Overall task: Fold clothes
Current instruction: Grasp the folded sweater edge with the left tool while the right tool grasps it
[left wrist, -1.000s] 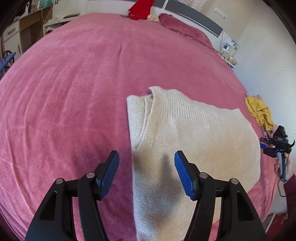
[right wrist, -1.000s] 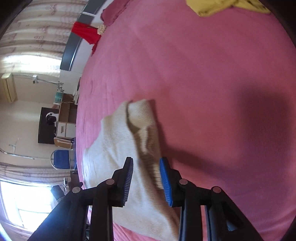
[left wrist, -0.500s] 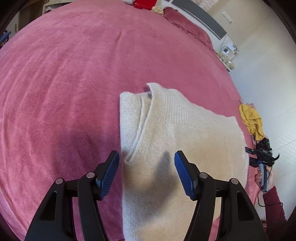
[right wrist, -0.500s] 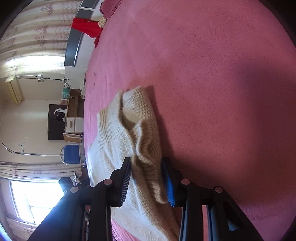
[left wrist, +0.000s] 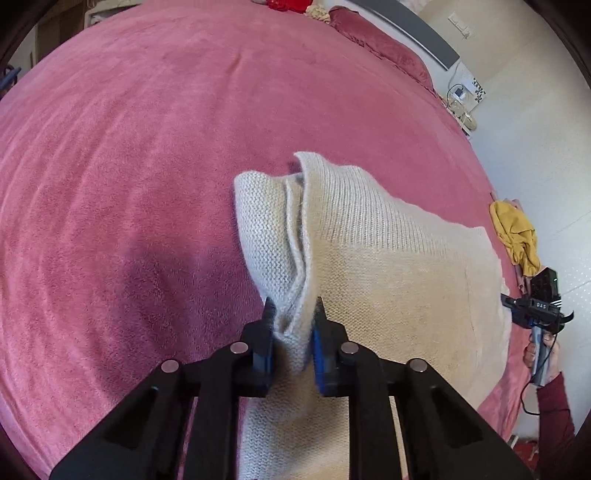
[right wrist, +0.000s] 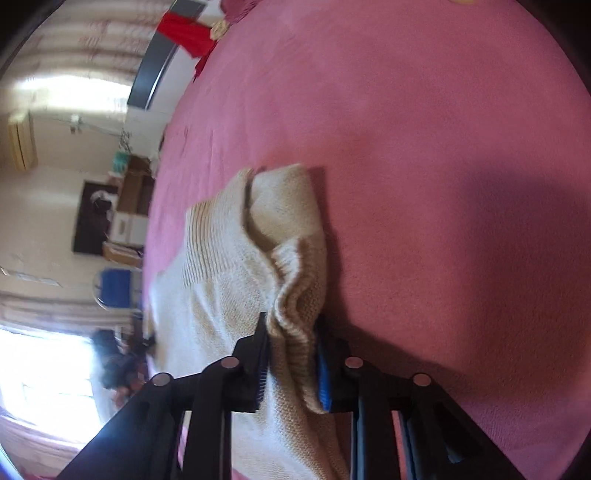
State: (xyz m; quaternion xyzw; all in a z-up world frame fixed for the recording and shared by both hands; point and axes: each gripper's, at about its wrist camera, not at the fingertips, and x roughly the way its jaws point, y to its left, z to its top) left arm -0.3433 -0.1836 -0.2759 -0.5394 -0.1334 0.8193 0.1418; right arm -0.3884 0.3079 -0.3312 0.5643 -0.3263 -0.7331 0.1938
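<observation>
Item: cream knit sweater (left wrist: 388, 266), lying on the pink bedspread (left wrist: 129, 166), which serves as the landmark here. Your left gripper (left wrist: 291, 325) is closing, blue pads pinching a bunched fold at the sweater's near edge. Your right gripper (right wrist: 291, 343) is closing too, a ribbed fold of the same sweater (right wrist: 229, 295) caught between its pads and lifted slightly off the bedspread. Also logged: a yellow garment (left wrist: 515, 236) at the bedspread's right edge; a red garment (right wrist: 188, 33) at its far end beside the headboard; a pink pillow (left wrist: 384, 48) there.
</observation>
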